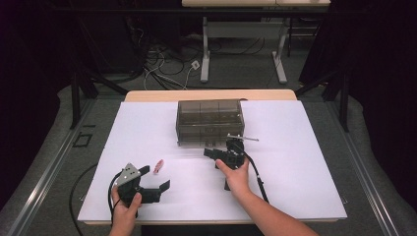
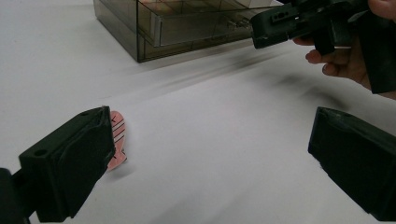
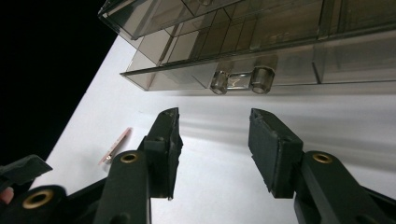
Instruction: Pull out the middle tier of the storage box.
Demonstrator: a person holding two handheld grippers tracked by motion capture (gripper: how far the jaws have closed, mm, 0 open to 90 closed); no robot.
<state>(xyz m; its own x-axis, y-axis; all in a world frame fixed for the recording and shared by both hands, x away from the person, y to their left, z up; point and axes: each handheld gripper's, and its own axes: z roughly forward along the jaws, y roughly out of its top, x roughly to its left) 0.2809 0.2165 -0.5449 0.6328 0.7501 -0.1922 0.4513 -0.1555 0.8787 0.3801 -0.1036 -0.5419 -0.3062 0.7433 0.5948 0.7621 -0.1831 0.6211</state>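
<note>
White paper covers the table [image 1: 295,187], and a smoky clear plastic drawer box [image 1: 210,121] stands at its middle toward the far edge. Just in front of that box the right gripper [image 1: 212,154] hovers with its jaws spread wide and empty, facing the clear drawer handle [image 3: 242,80] without touching it. Nearer the person, the left gripper [image 1: 155,178] hangs over the sheet, jaws also apart and holding nothing. Just beside its left jaw lies a small pink card [image 2: 116,140], flat on the paper.
</note>
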